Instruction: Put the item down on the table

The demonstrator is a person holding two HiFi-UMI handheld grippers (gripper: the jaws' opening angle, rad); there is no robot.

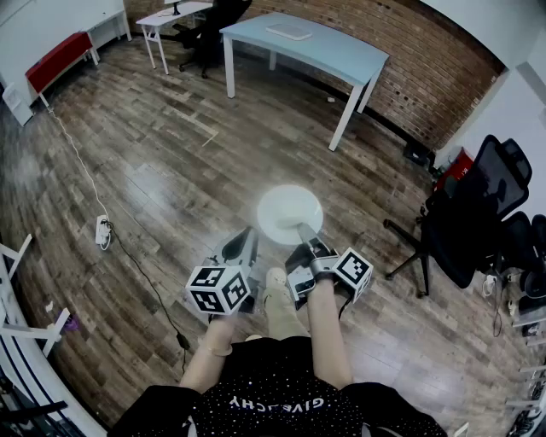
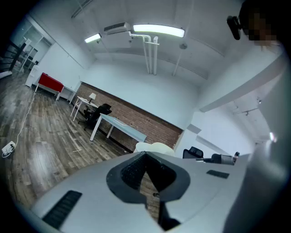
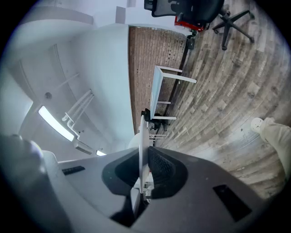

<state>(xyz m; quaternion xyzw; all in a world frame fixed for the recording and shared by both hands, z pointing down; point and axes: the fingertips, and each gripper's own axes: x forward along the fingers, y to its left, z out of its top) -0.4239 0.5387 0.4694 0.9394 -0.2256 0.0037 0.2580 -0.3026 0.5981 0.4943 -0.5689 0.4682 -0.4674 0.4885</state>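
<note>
A round white plate (image 1: 290,212) hangs over the wooden floor in front of me. My right gripper (image 1: 305,232) is shut on its near rim. In the right gripper view the plate (image 3: 142,136) shows edge-on, pinched between the two dark pads of that gripper (image 3: 143,169). My left gripper (image 1: 243,249) is beside it on the left, apart from the plate. In its own view the left gripper (image 2: 146,158) has its jaw tips together and nothing between them, and the plate (image 2: 155,146) peeks above them. The light blue table (image 1: 317,44) stands far ahead, by the brick wall.
Black office chairs (image 1: 478,205) stand at the right. A power strip (image 1: 102,231) with a long cable lies on the floor at the left. A red bench (image 1: 58,55) and a white desk (image 1: 169,15) are at the far left. My legs and a shoe (image 1: 277,283) are below the grippers.
</note>
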